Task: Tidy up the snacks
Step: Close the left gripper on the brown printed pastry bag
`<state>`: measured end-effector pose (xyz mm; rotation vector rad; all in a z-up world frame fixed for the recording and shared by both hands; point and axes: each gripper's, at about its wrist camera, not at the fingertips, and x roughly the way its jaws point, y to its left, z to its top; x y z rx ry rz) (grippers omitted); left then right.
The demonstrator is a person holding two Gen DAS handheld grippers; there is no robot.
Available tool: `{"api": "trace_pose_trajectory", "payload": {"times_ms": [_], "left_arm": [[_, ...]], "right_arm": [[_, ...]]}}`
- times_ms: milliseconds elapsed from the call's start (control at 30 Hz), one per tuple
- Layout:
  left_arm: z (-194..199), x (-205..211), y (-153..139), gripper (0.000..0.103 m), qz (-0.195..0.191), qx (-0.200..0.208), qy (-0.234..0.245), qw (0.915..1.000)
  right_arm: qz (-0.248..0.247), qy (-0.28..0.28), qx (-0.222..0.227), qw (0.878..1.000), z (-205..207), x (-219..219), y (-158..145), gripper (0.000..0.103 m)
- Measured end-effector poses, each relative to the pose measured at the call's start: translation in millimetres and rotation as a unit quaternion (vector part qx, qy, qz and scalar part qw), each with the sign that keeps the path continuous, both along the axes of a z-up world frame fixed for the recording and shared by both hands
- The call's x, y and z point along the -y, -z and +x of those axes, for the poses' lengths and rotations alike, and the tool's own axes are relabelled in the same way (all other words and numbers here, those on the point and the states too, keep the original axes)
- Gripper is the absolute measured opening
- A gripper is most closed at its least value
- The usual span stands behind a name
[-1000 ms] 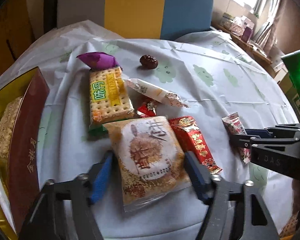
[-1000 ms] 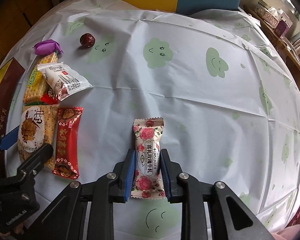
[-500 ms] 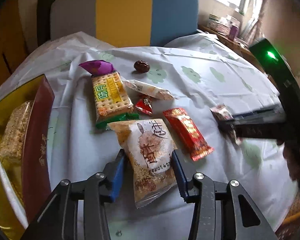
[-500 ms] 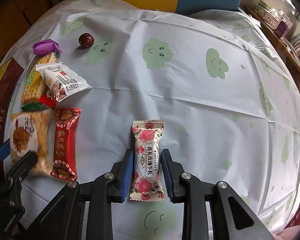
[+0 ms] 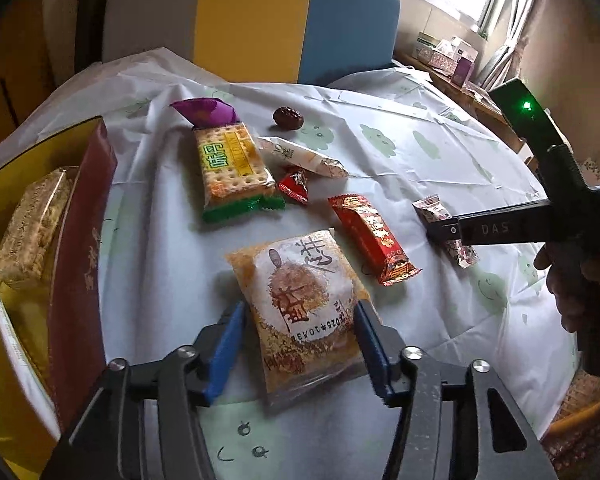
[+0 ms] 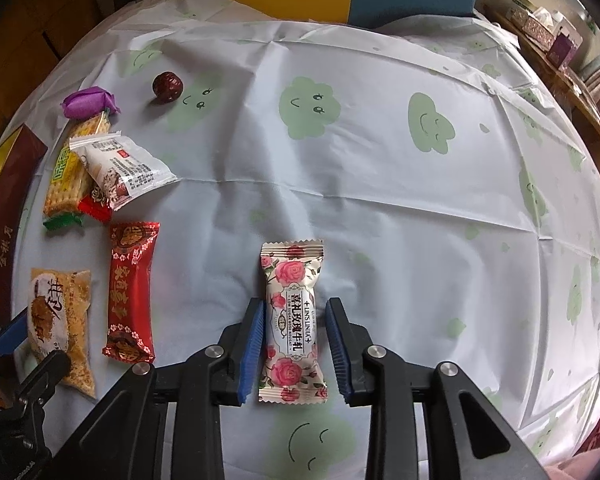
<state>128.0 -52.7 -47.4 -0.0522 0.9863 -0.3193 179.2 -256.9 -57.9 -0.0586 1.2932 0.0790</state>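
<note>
Daylit room with a round table under a white cloth (image 6: 380, 200) printed with green smiling clouds, and a grey, yellow and blue chair back (image 5: 256, 20) behind it. At far left sits one gold box (image 5: 20, 160) with a dark red wall (image 5: 76, 280), holding one puffed-rice bar (image 5: 32, 232). Next, in a loose cluster on the cloth, lie one purple-wrapped sweet (image 5: 204, 112), one cracker pack (image 5: 232, 168), one white bar packet (image 5: 300, 156), one small red candy (image 5: 294, 188) and one loose red date (image 5: 288, 118). Nearer the camera, the left gripper (image 5: 300, 320) brackets one square sesame cake packet (image 5: 304, 300) across its lower half, blue pads at its side edges; whether they actually press it cannot be told. That cake probably is light and crumbly inside slick, crinkly film, so a gentle hold across the firm middle seems safest. Just to its right lies one long red packet (image 5: 372, 236). Furthest right, the right gripper (image 6: 295, 308) straddles one rose-printed nougat (image 6: 292, 320) lying flat on the cloth, with a narrow gap showing on each side, so it is not yet gripped. Small, light and fairly firm by the look of it, the nougat should take a squeeze across its middle, clear of the flimsy crimped ends. Eight snacks lie on the cloth, one in the box
</note>
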Motion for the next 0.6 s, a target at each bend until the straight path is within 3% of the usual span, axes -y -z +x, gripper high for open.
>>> {"api": "trace_pose_trajectory", "payload": {"times_ms": [167,267,300,367,533,600], "left_arm": [[6.1,1.1,-9.1,0.073,-0.003,0.001,-0.003,1.0000],[13.1,9.2,-11.4,0.077,-0.003,-0.009,-0.003,1.0000],[14.8,14.6,-10.2,0.077,0.004,-0.010,-0.001,0.9999],[16.9,21.5,-6.4,0.077,0.024,-0.005,-0.007,0.9997],[28.2,20.7,7.7,0.072,0.037,-0.017,-0.037,0.9985],[28.2,16.0,10.1,0.064,0.024,-0.015,-0.039,0.9988]], "right_arm": [[-0.001,0.003,-0.005,1.000,1.9,3.3,-1.3,0.036],[-0.003,0.009,-0.009,1.000,4.5,5.5,-3.4,0.044],[-0.001,0.011,-0.007,1.000,5.1,6.4,-5.3,0.051],[0.004,0.016,0.003,1.000,6.6,9.4,-10.7,0.054],[0.019,0.031,0.019,0.999,10.1,15.9,-21.6,0.054],[0.018,0.029,0.020,0.999,11.8,15.5,-23.0,0.054]]}}
